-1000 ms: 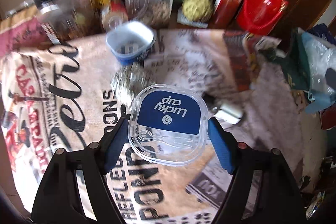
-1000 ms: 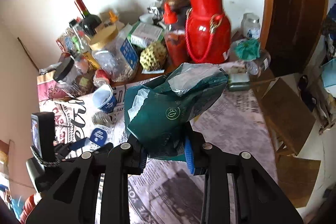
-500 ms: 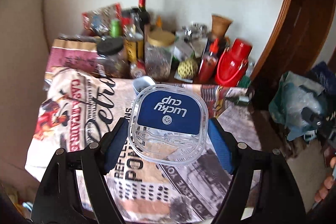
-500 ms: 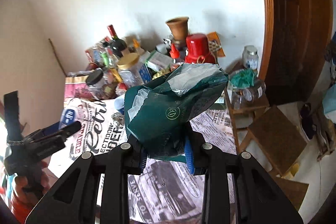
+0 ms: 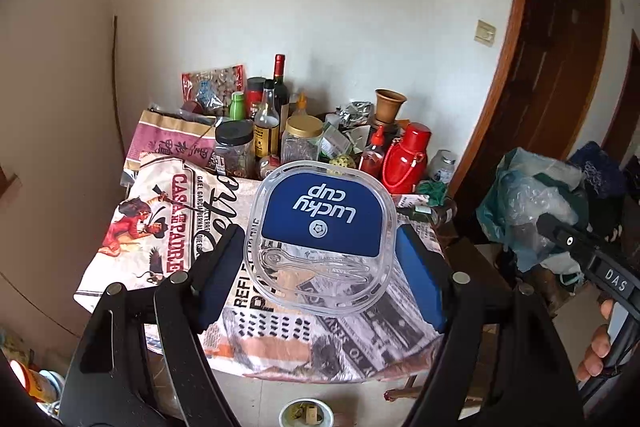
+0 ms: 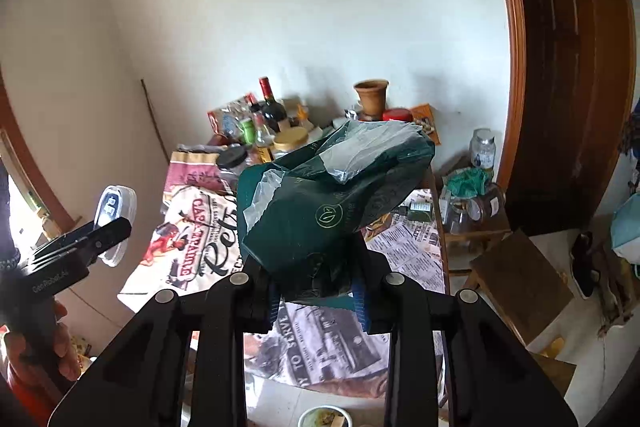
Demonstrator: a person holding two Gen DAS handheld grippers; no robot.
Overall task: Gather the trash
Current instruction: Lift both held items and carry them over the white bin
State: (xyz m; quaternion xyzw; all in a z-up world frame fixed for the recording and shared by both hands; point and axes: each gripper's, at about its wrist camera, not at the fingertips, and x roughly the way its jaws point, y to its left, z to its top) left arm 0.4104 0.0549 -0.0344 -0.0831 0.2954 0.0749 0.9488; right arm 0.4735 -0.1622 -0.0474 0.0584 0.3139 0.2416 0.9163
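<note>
The left claw (image 5: 320,251) grips a clear lid (image 5: 320,239) with a blue label, held in the air over the surface's (image 5: 168,227) near edge. The right claw (image 6: 316,297) is clenched on a green bag (image 6: 328,203), also aloft above the near edge. Bottles (image 5: 276,107) and jars (image 5: 302,143) crowd the far edge.

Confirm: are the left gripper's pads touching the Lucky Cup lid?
Touching. In the left wrist view both blue pads press the clear lid's edges, holding it above the table.
</note>
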